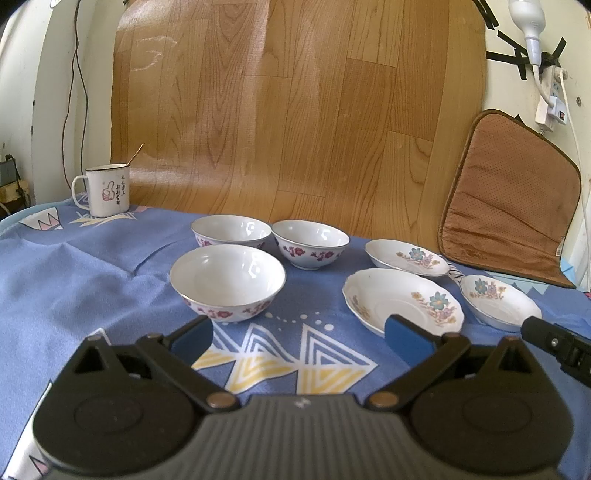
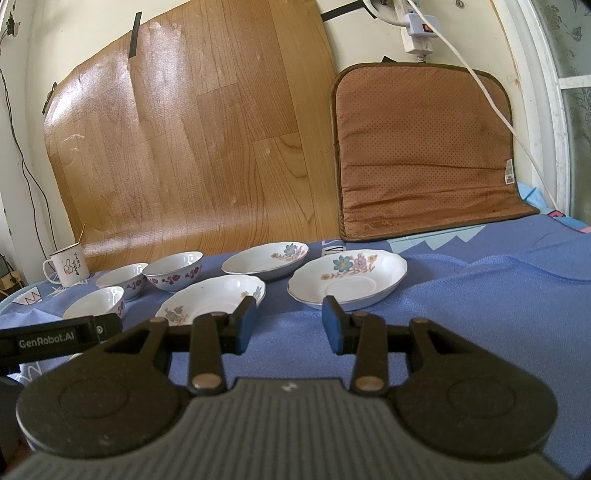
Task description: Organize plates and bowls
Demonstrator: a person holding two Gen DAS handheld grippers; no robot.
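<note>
Hovering: left gripper [image 1: 299,334], jaws spread, empty
Right gripper [image 2: 289,325]: jaws apart, empty
Bowls [image 1: 227,282]: three, clustered
Plates [image 1: 402,299]: three, beside bowls

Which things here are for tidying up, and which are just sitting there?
For the job: three bowls; three plates.
Just lying about: mug, brown cushion, power strip.
</note>
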